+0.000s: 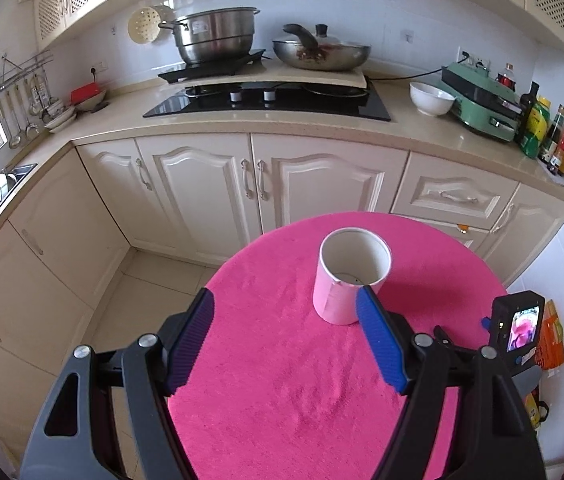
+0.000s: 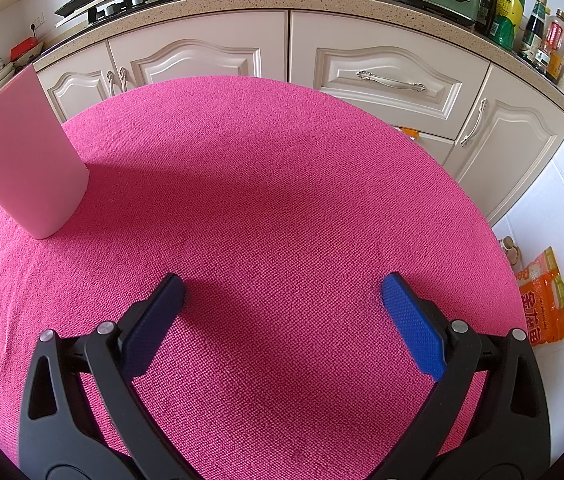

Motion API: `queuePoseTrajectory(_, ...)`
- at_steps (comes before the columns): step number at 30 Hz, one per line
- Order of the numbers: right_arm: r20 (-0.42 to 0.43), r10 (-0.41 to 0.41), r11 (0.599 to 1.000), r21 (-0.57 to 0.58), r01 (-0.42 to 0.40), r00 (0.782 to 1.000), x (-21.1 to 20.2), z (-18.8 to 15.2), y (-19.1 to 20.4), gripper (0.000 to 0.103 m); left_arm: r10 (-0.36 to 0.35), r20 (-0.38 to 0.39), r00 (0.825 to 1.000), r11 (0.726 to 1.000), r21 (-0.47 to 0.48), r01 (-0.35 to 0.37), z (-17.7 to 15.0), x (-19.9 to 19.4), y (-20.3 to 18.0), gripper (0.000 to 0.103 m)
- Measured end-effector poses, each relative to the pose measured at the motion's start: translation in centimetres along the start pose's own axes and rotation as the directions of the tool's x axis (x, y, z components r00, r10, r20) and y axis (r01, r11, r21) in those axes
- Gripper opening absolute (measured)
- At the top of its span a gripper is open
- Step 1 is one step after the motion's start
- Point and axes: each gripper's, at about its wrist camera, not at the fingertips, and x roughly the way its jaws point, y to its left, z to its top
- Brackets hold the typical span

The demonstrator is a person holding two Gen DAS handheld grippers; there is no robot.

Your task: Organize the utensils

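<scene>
A pale pink cylindrical holder (image 1: 341,280) stands upright on the round table with a pink cloth (image 1: 282,380). Its inside looks empty apart from a small dark mark at the bottom. My left gripper (image 1: 287,304) is open and empty, held above the cloth just in front of the holder, with its right fingertip (image 1: 365,300) overlapping the holder's near side. In the right wrist view the holder (image 2: 26,160) stands at the far left on the cloth (image 2: 282,180). My right gripper (image 2: 282,288) is open and empty, low over the cloth. No utensils are in view.
The other gripper's camera unit (image 1: 515,326) sits at the table's right edge. Cream cabinets (image 1: 242,184) and a counter with a hob (image 1: 266,100), pots, a white bowl (image 1: 431,98) and bottles (image 2: 521,12) lie beyond. An orange bag (image 2: 543,300) lies on the floor at right.
</scene>
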Motion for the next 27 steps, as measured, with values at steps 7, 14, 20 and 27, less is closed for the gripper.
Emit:
queuePoseTrajectory(7,0.000,0.000,1.000,0.000,0.000,1.000,0.00,-0.01,-0.01,0.097,-0.004,-0.003,1.000,1.000,0.012,0.004,-0.20,0.14,-0.36,0.072)
queuePoseTrajectory(14,0.000,0.000,1.000,0.000,0.000,1.000,0.00,-0.01,-0.01,0.097,0.002,-0.003,1.000,1.000,0.011,-0.002,-0.18,0.11,-0.29,0.072)
queuePoseTrajectory(20,0.000,0.000,1.000,0.000,0.000,1.000,0.01,-0.01,-0.02,0.097,0.009,-0.004,1.000,1.000,0.011,-0.009,-0.17,0.18,-0.16,0.072)
queuePoseTrajectory(27,0.000,0.000,1.000,0.000,0.000,1.000,0.00,-0.01,0.00,0.097,0.012,-0.012,1.000,1.000,0.015,-0.012,-0.30,0.38,-0.01,0.072)
